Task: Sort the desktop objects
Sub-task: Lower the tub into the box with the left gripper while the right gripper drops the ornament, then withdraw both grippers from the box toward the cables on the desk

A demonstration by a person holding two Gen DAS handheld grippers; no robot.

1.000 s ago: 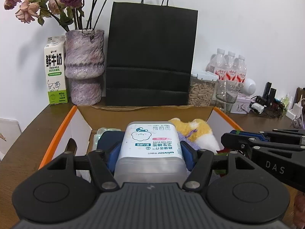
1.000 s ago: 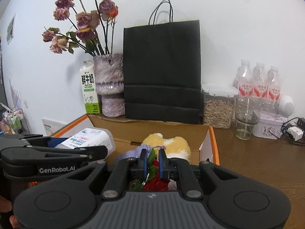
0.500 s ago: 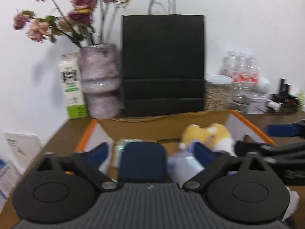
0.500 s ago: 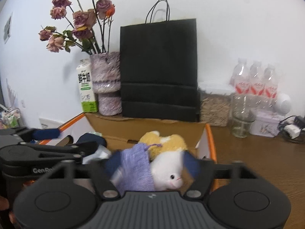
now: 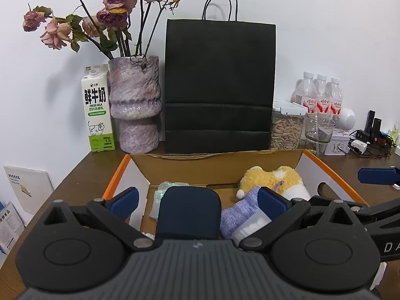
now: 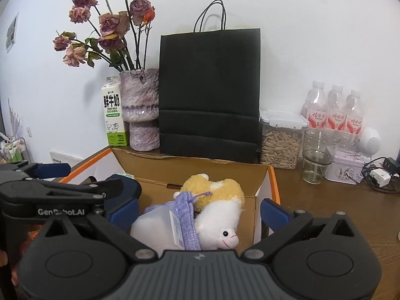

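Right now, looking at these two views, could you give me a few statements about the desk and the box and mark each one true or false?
1. The plush toy lies inside the cardboard box. True.
2. The left gripper grips the cotton bud tub. False: its jaws stand open and empty; the tub lies in the box.
3. The milk carton stands beside the vase. True.
4. The black paper bag lies flat on the desk. False: it stands upright behind the box.
5. The right gripper is shut. False: its jaws stand wide apart.
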